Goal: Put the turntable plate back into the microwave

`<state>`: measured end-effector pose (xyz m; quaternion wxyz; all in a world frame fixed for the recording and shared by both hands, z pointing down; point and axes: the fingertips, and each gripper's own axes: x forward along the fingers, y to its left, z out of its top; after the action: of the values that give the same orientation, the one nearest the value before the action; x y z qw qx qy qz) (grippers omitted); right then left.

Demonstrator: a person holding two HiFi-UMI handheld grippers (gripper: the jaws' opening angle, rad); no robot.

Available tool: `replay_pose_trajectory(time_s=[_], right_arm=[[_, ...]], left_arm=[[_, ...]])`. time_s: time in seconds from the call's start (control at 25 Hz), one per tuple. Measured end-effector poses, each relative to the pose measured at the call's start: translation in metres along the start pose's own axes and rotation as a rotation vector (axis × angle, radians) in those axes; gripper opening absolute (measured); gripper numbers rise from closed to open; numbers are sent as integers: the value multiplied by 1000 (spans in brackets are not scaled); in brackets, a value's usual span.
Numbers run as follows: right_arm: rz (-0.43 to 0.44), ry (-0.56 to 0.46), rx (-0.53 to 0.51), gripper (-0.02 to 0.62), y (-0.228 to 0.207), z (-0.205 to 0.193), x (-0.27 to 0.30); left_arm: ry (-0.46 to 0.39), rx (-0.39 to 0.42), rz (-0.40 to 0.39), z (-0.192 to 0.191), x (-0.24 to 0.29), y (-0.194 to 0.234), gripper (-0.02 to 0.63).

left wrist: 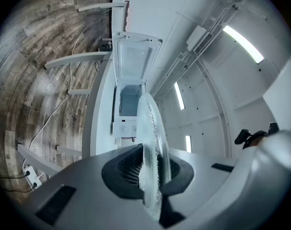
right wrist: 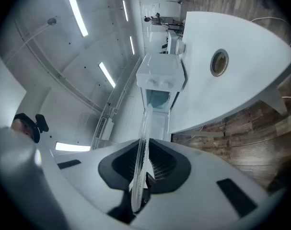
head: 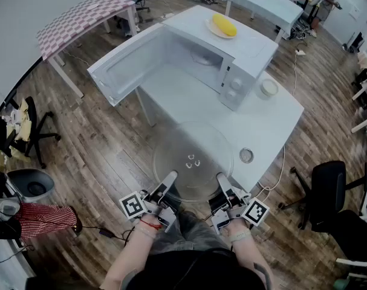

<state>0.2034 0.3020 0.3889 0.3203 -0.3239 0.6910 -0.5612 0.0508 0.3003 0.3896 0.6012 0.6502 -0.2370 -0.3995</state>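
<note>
Together, left gripper (head: 168, 180) and right gripper (head: 222, 181) clamp the turntable plate's (head: 193, 160) near rim.

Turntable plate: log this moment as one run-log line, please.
turntable plate: held outside microwave | left gripper: shut on plate rim | right gripper: shut on plate rim | door: open

I hold a clear round glass turntable plate (head: 192, 159) roughly level, its near rim clamped in my left gripper (head: 169, 180) and right gripper (head: 222, 181). Ahead of both stands the boxy white microwave (head: 234, 59), its door (head: 127, 65) swung wide open.
</note>
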Motion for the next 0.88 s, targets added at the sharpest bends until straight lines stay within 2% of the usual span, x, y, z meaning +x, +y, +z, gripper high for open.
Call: replay_pose_trajectory(time_s=[0.48,0.88], right_arm=[[-8,23,-19,51,-7,9,-3],[5,-29,-39,51,-11,38,-7]], left_arm=[[-17,17,-2,-7,5,8,38],[34,-1,-29,-14,38,15,38]])
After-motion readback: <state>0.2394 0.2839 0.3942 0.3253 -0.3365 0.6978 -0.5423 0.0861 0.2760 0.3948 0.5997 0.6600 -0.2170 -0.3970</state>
